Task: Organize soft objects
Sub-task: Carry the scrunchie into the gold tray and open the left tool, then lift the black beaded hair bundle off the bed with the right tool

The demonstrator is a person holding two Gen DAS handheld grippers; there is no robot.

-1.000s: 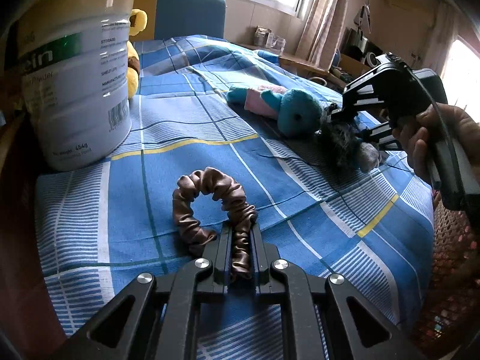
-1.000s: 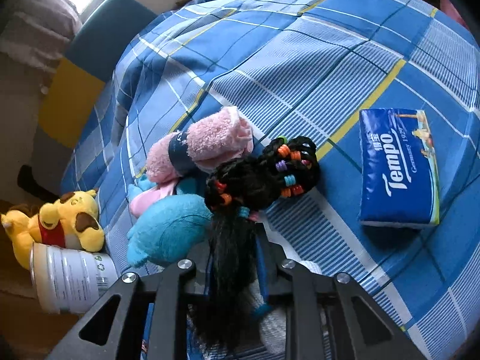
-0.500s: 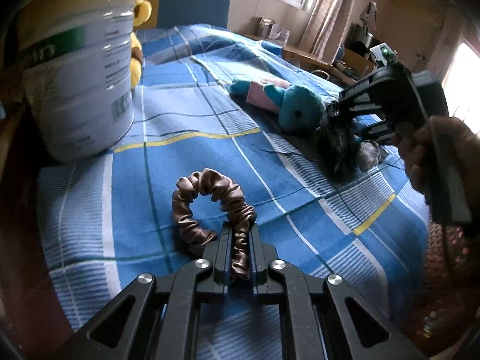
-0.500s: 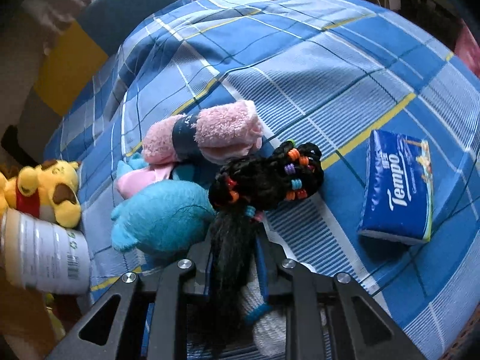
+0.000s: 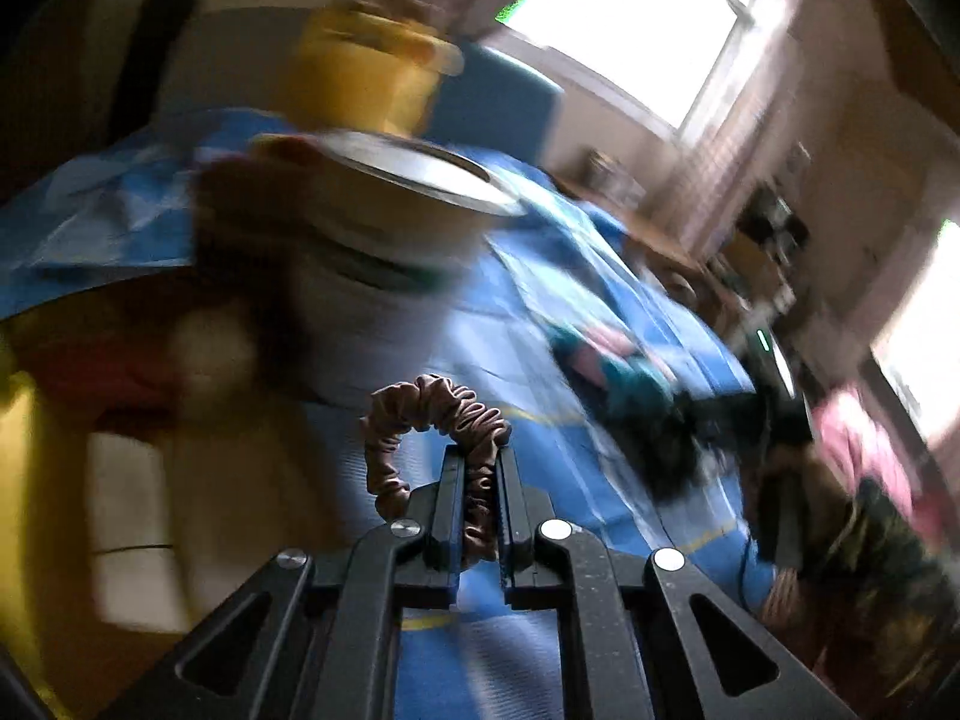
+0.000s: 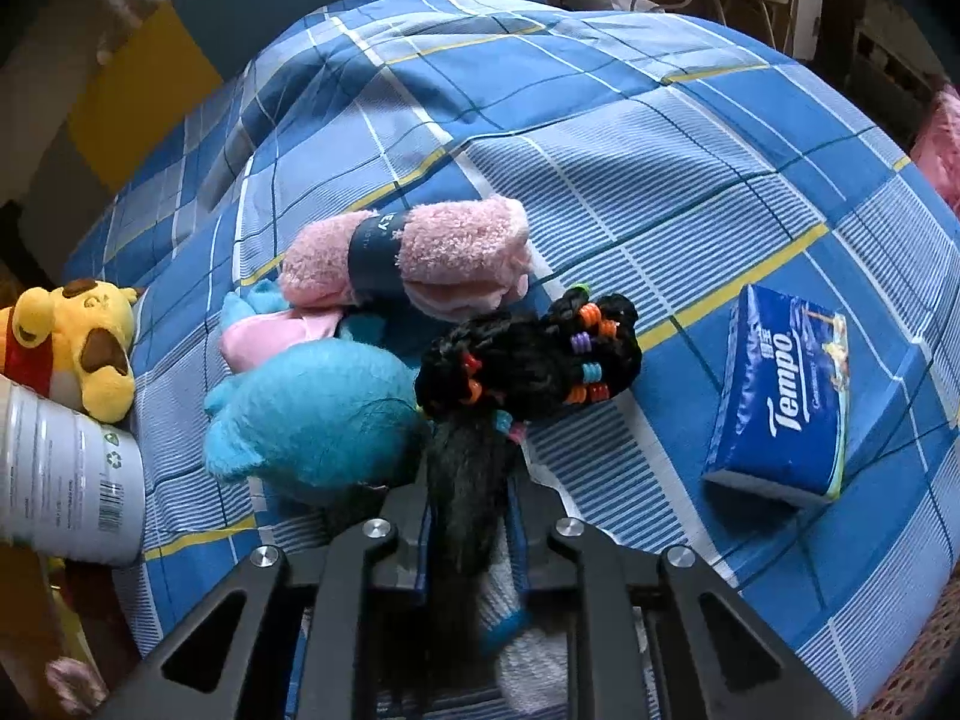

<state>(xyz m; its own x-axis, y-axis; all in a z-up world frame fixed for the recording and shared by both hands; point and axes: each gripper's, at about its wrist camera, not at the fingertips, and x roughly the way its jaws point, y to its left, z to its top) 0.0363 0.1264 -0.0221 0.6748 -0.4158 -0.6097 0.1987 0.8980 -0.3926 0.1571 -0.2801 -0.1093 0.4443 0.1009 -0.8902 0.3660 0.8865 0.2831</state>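
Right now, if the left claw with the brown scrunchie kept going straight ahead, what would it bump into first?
Probably the big tin. The left claw holds the brown scrunchie, and the tin rises just beyond it, slightly left. The picture is blurry, so the gap is hard to judge.

My left tool [image 5: 480,468] has lifted the brown satin scrunchie [image 5: 438,420] off the blue plaid bed [image 5: 540,372], swinging toward the white tin can [image 5: 384,300].

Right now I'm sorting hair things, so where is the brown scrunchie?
In the left wrist view, the brown scrunchie is pinched in the left hand-held gripper, lifted near the white can.
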